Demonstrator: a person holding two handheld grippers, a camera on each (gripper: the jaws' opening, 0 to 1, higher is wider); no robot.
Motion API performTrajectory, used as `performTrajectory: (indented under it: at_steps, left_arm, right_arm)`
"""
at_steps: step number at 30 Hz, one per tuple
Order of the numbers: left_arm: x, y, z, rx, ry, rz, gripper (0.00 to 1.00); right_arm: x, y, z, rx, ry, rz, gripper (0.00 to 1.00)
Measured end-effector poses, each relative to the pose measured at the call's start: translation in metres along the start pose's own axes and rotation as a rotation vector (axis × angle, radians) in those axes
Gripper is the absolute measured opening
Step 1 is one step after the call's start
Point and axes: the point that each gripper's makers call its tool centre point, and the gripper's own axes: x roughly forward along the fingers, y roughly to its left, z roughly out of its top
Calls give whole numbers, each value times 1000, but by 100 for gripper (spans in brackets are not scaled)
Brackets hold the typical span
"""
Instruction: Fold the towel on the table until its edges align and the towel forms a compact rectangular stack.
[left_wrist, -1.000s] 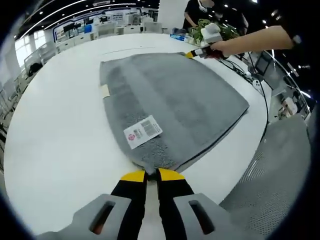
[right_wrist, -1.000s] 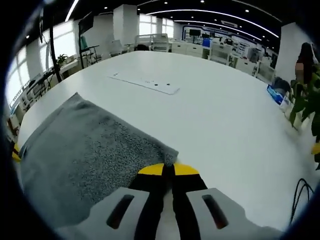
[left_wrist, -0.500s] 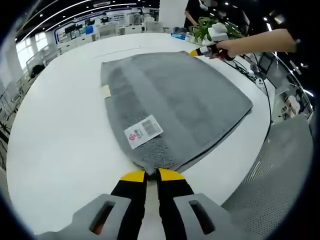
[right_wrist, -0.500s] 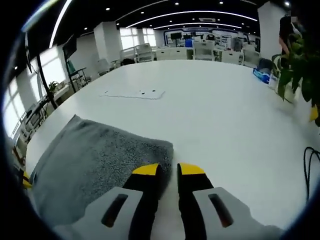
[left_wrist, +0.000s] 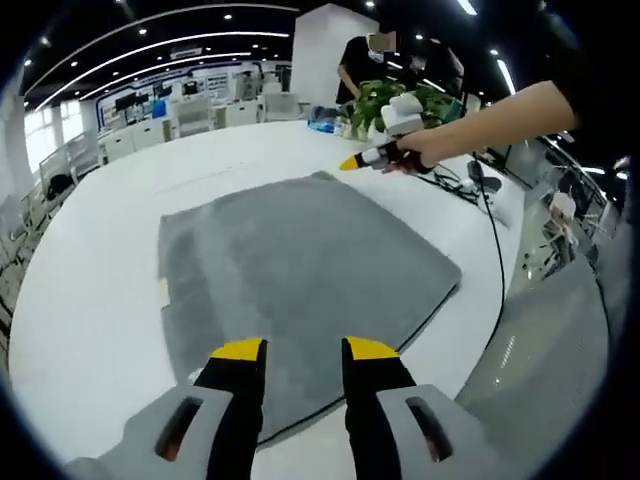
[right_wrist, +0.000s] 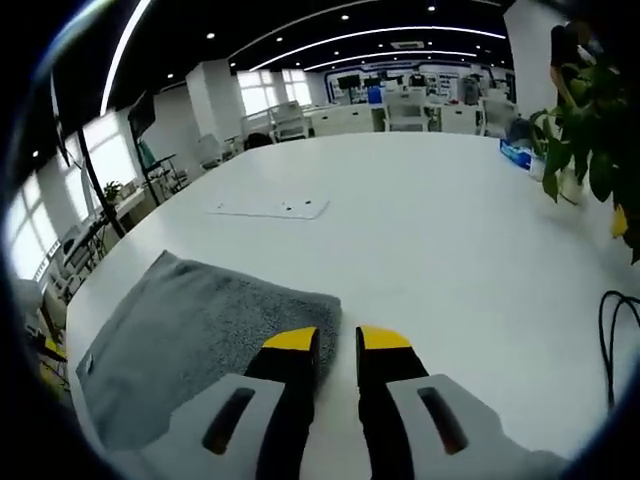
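The grey towel (left_wrist: 300, 260) lies flat on the white table (left_wrist: 90, 320), folded once, both hand-held grippers spread and holding nothing. The left hand-held gripper (left_wrist: 305, 350) hovers over its near edge, the right hand-held gripper (right_wrist: 338, 338) just beside the far corner. Its long axis runs between them, so I'd guess either could start the next fold.

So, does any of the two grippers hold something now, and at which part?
Nothing is held. The left gripper and the right gripper both stand open above the gray towel, which lies flat on the white table.
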Motion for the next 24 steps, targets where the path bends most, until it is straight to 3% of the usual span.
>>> performTrajectory:
  at_steps: [6, 7, 11, 16, 19, 24]
  left_arm:
    - [35, -64, 13, 105, 34, -148, 37]
    - [41, -81, 14, 145, 51, -201, 37]
    - [60, -118, 21, 244, 60, -277, 36]
    - [93, -154, 26, 295, 60, -353, 30]
    - [101, -169, 29, 353, 49, -389, 29]
    - [108, -186, 35, 369, 9, -436, 25]
  right_arm:
    - [-5, 14, 4, -64, -6, 37, 13]
    - [-2, 15, 5, -79, -3, 47, 13]
    - [-2, 18, 11, -89, -10, 70, 13]
    - [-5, 27, 13, -94, -20, 94, 12]
    - [-3, 25, 14, -94, -23, 107, 13]
    - [2, 17, 13, -135, -19, 115, 13]
